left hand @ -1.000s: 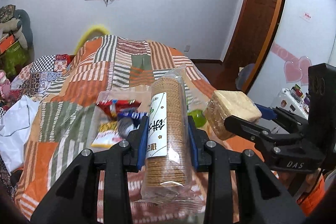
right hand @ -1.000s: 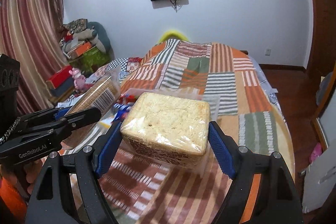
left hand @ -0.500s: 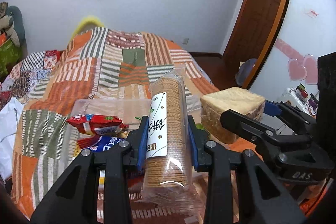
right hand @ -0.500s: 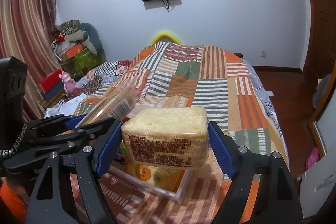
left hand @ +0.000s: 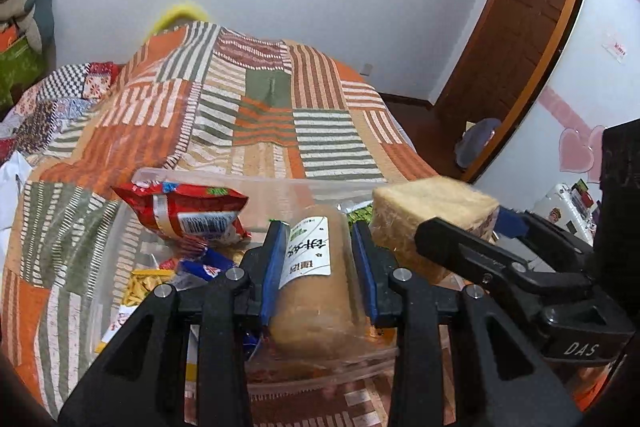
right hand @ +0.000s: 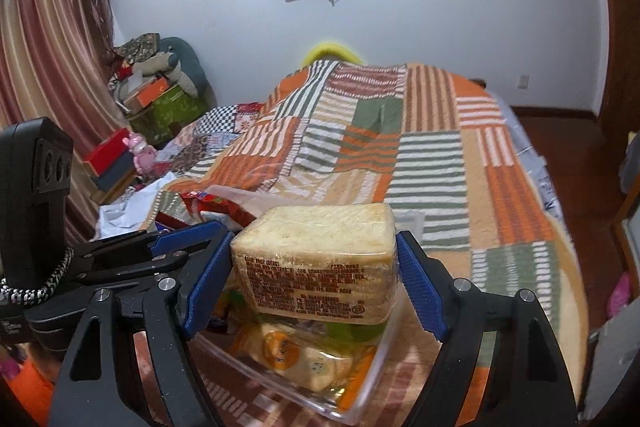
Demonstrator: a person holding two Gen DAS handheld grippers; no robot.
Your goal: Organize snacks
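My left gripper is shut on a clear-wrapped roll of round biscuits with a white label, held low inside a clear plastic bin on the bed. My right gripper is shut on a wrapped block of sliced bread, held just above the bin's right end; the bread also shows in the left wrist view. A red snack bag and several small packets lie in the bin's left part. Yellow and green packets lie under the bread.
The bin sits on a bed with an orange, green and white striped patchwork quilt. Boxes and soft toys pile up by the curtain on the left. A wooden door and floor lie to the right.
Both grippers have come down toward the bin. The biscuit roll now sits low inside it and the bread hangs just over its right end.
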